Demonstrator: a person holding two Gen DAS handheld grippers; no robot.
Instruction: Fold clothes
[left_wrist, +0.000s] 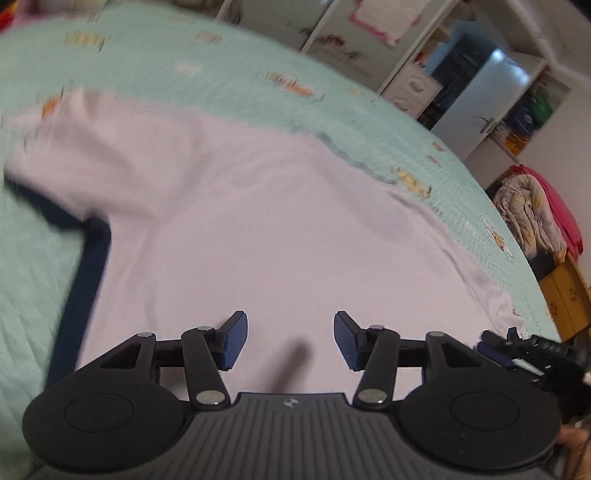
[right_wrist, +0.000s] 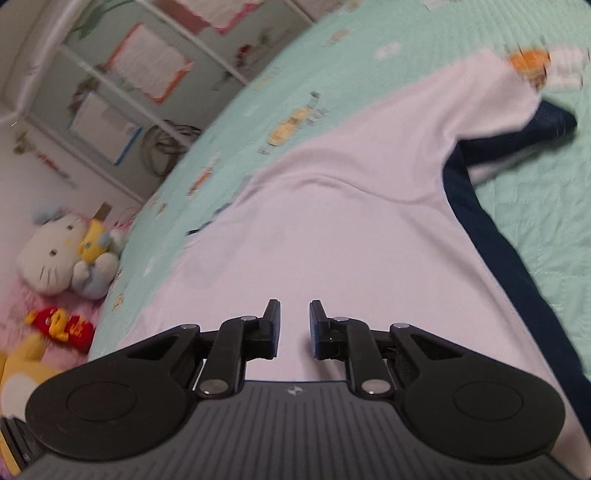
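A white shirt with a dark navy side stripe lies spread flat on a mint green bedspread. My left gripper hovers over the shirt's body with its blue pads well apart and nothing between them. In the right wrist view the same shirt stretches away, its sleeve and navy trim at the upper right. My right gripper is over the white cloth, its jaws narrowly apart and holding nothing. Part of the right gripper also shows at the right edge of the left wrist view.
White wardrobe shelves stand beyond the bed. A heap of bedding and pink cloth sits on a yellow box beside the bed's edge. Plush toys lie on a pink cover by the other side.
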